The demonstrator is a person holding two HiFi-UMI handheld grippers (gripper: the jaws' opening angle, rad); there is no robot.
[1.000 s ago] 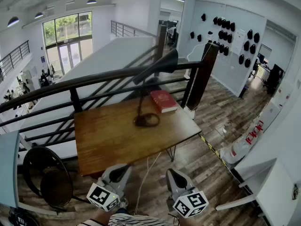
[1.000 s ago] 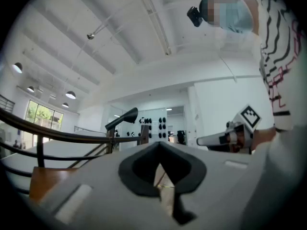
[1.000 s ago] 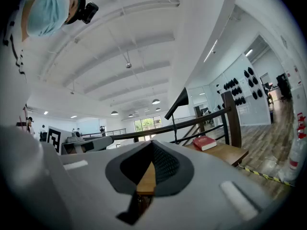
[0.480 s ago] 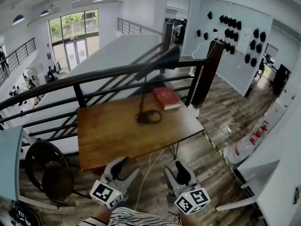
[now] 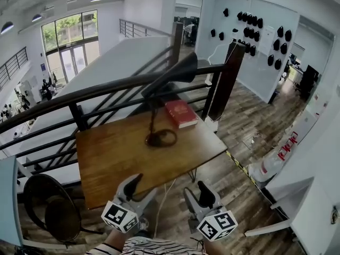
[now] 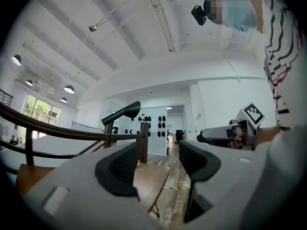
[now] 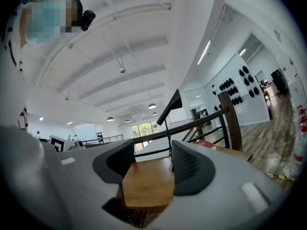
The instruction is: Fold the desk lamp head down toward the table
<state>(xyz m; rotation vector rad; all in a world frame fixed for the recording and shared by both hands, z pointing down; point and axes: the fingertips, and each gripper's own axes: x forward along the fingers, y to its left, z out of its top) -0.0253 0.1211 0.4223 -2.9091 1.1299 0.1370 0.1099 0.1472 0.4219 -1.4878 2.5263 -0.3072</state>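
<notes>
From the head view, the desk lamp (image 5: pixel 169 78) stands near the tabletop's (image 5: pixel 117 158) far edge. Its head (image 5: pixel 185 68) is up by the railing (image 5: pixel 79 94), and a red book (image 5: pixel 180 113) lies toward the far right corner. The left gripper (image 5: pixel 139 187) and right gripper (image 5: pixel 197 191) hang off the near edge, well apart from the lamp.

In the left gripper view, the jaws are partway apart and opening, with nothing between them.

In the right gripper view, the jaws are spreading wide and are empty.

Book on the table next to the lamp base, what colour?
Red. The book shows best in the head view, lying right of the lamp base.
</notes>
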